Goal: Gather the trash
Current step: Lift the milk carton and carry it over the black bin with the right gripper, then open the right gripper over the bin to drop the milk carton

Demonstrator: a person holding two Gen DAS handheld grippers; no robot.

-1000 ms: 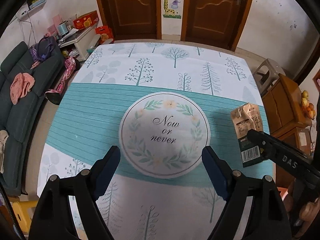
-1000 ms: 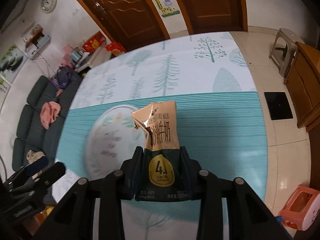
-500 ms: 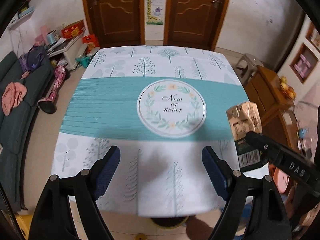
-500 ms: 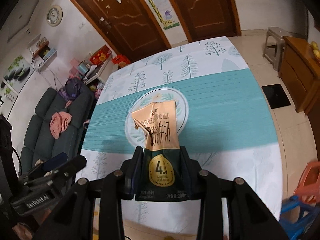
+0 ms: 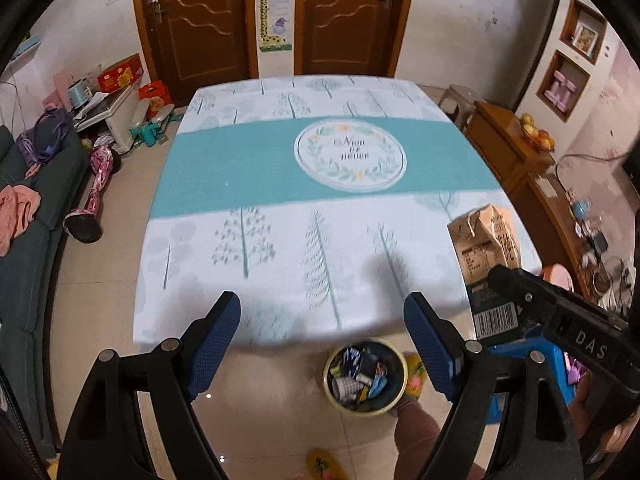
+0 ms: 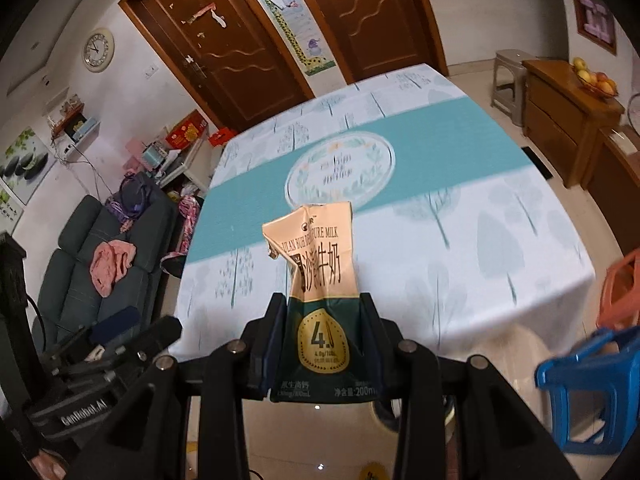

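Observation:
A crumpled tan and dark green milk carton (image 6: 320, 300) stands upright between the fingers of my right gripper (image 6: 324, 316), which is shut on its lower half. The same carton (image 5: 486, 256) shows at the right of the left wrist view, held above the table's near right corner. My left gripper (image 5: 322, 320) is open with nothing between its blue pads, over the table's front edge. On the floor just below stands a round yellow-rimmed trash bin (image 5: 366, 376) filled with several wrappers. In the right wrist view the carton hides most of the bin.
The table (image 5: 280, 248) wears a white and teal cloth with a round "Now or never" print. A blue stool (image 6: 592, 384) and an orange one (image 6: 624, 292) stand at the right. A person's leg (image 5: 416, 428) is beside the bin. A sofa (image 5: 24, 240) lines the left wall.
Both grippers have pulled back from over the table's middle to past its front edge. The floor and the trash bin have come into view. The carton stays gripped.

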